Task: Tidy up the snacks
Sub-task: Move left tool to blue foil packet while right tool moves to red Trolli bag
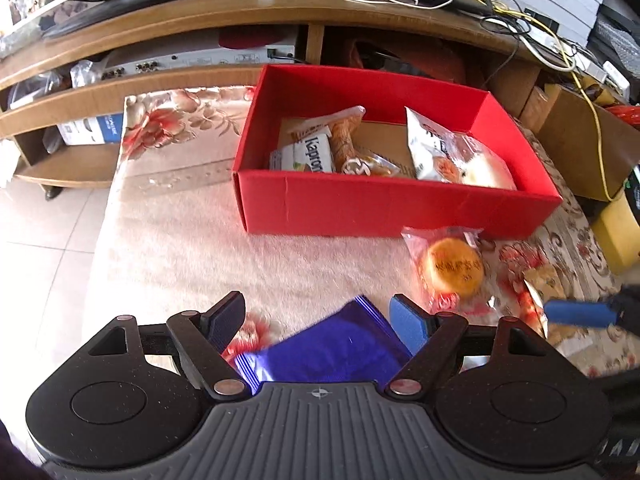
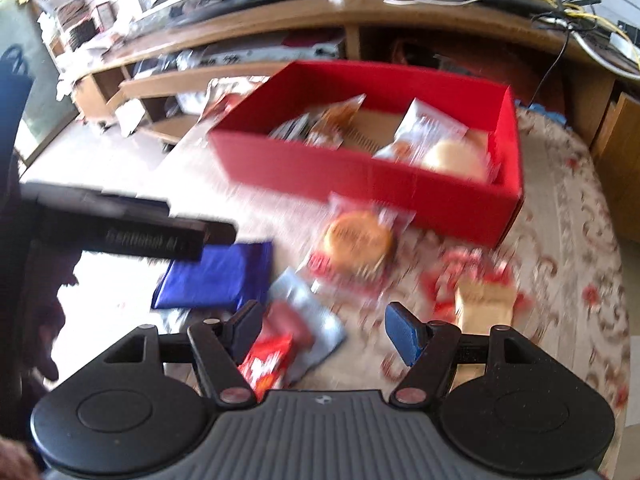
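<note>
Both claws stood apart, empty: left claw (image 1: 318, 316) over the blue packet (image 1: 332, 350), right claw (image 2: 320, 326) above the red packet (image 2: 266, 362) (glossy film could slip, likely).

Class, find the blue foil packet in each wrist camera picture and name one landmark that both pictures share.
Left wrist view: the blue foil packet lies at bottom centre, between the left gripper's open jaws.
Right wrist view: the packet lies left of centre on the cloth, partly under the other gripper's dark body.
Shared landmark: the red box, with the round orange cake packet just before it.
</note>
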`<state>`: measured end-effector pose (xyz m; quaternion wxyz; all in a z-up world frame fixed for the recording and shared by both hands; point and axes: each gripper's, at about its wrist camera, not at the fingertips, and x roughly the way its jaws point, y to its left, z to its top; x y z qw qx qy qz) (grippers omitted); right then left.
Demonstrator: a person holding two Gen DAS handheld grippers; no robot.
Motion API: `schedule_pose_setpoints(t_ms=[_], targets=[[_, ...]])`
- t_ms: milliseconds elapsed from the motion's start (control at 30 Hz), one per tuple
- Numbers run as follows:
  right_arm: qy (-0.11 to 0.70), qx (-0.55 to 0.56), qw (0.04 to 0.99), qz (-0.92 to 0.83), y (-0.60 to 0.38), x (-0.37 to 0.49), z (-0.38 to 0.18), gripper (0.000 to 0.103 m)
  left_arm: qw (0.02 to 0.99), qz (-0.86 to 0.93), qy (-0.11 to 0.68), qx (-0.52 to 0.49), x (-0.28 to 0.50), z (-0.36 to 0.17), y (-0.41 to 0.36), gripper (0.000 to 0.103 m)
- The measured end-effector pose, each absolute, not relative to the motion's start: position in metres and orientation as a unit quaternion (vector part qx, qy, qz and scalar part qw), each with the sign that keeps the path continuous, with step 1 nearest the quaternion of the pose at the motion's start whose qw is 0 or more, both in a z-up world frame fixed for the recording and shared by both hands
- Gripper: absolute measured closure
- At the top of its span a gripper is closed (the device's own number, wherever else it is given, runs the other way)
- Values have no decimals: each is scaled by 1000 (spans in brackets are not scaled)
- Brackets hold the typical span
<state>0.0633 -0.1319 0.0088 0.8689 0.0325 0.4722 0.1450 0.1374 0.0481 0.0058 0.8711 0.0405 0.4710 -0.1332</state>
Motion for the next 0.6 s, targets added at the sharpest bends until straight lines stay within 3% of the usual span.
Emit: schedule_pose_setpoints(t_ms=[600], targets=[[526, -88, 815, 226, -76, 33, -35, 33, 850, -203, 481, 68, 125, 5, 49, 17]])
